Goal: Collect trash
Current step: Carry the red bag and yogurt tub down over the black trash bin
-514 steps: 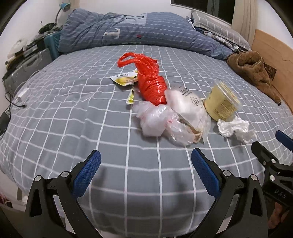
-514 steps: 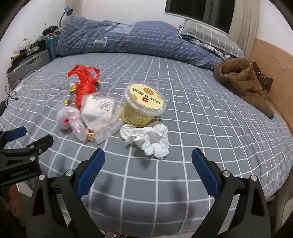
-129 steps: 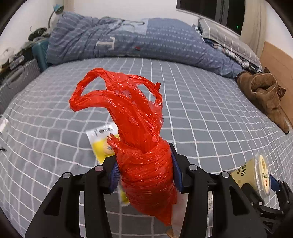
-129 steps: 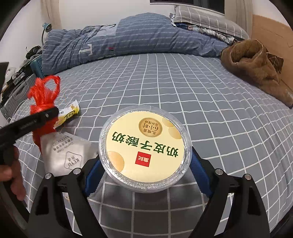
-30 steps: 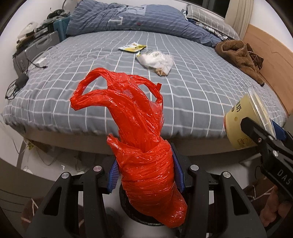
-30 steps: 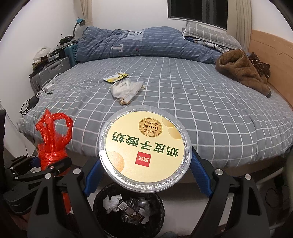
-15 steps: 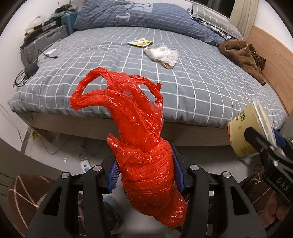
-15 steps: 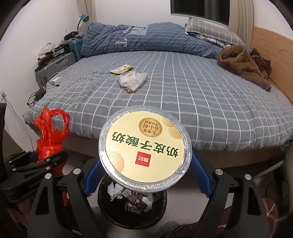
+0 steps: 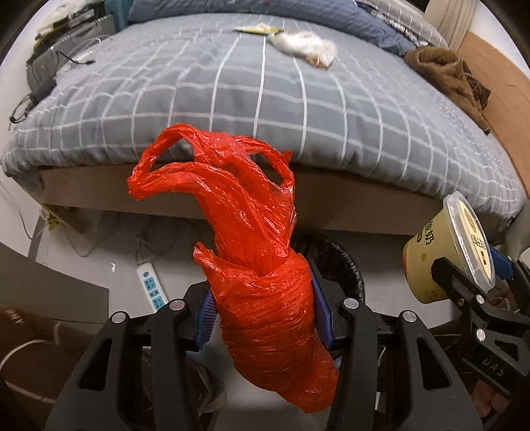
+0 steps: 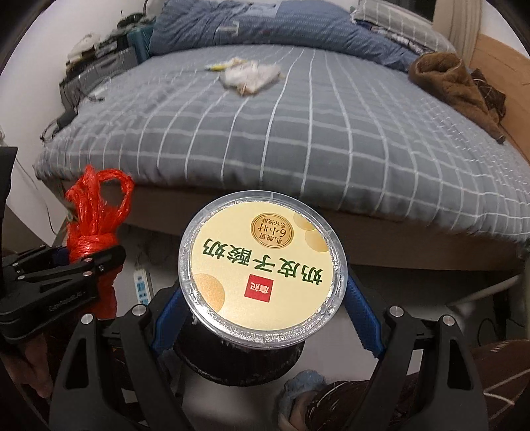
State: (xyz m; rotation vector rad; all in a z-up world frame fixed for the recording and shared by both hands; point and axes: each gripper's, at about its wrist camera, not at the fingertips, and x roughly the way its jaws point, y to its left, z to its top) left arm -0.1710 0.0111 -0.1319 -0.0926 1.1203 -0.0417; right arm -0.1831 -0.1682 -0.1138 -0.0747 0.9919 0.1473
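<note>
Left gripper: blue pads pinch the twisted red plastic bag at its bundled middle; loop handles stand up above the fingers, tail hangs below. Bag is held off the bed, over the floor.

Right gripper: fingers clamp the sides of a yellow yogurt tub, foil lid facing the camera, print upside down.

Surroundings: grey checked bed beyond both grippers. On it, far side, a clump of clear plastic wrappers with a yellow packet just beside it. Brown garment at the bed's right edge, near the wooden headboard. White power strip on the floor by the bed base.

Obstruction: the bag covers most of the black mesh trash bin in the left view; only its rim shows to the right of the bag. In the right view the tub sits directly over the bin, hiding its opening.

View differences: the left view shows the tub side-on. The right view shows the bag from the side.
</note>
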